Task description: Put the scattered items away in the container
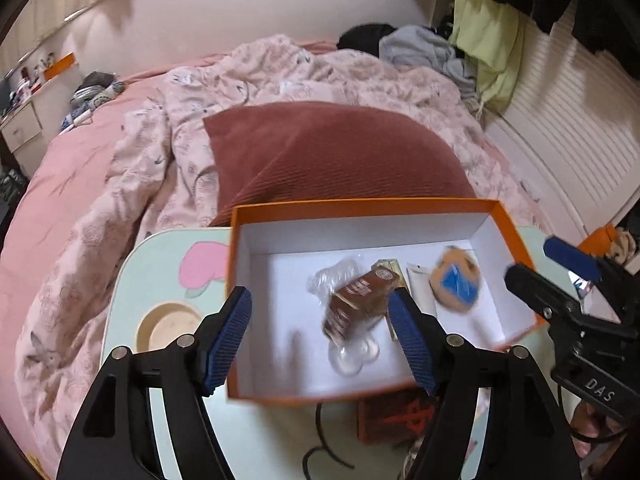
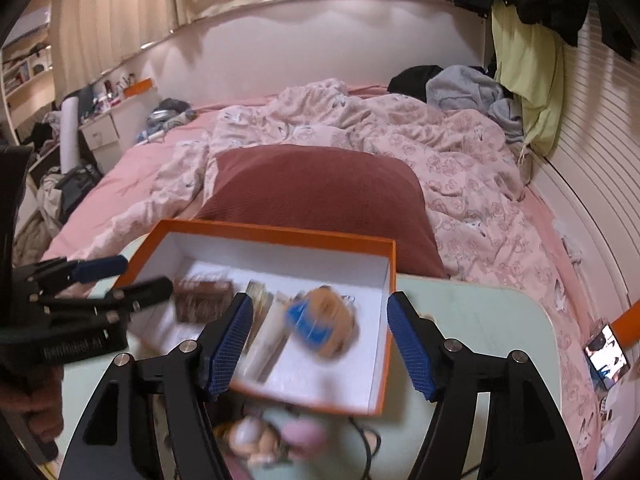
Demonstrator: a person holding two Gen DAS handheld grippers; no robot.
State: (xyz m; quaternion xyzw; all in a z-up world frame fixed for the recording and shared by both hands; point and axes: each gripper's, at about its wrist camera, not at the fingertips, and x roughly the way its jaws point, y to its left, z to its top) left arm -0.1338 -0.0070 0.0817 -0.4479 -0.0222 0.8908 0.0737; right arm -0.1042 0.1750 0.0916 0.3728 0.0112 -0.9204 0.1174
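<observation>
An orange box (image 1: 360, 205) with a white inside stands on a pale green table (image 1: 160, 320). In it lie a brown packet (image 1: 356, 304) over a clear plastic piece (image 1: 334, 278), a white flat pack (image 1: 420, 286) and a blurred tan round item with a blue patch (image 1: 456, 280). My left gripper (image 1: 320, 294) hangs open over the box's near left part, with the brown packet showing between its fingers, untouched. My right gripper (image 2: 320, 298) is open above the tan item (image 2: 320, 324), which is blurred and free of the pads. Each gripper shows at the other view's edge.
A dark red carton (image 1: 392, 420) and a black cable (image 1: 320, 452) lie on the table in front of the box. A blurred pink and cream soft item (image 2: 272, 436) sits there too. Behind the box are a maroon pillow (image 2: 320, 196) and a rumpled bed. A phone (image 2: 606, 350) lies at the right.
</observation>
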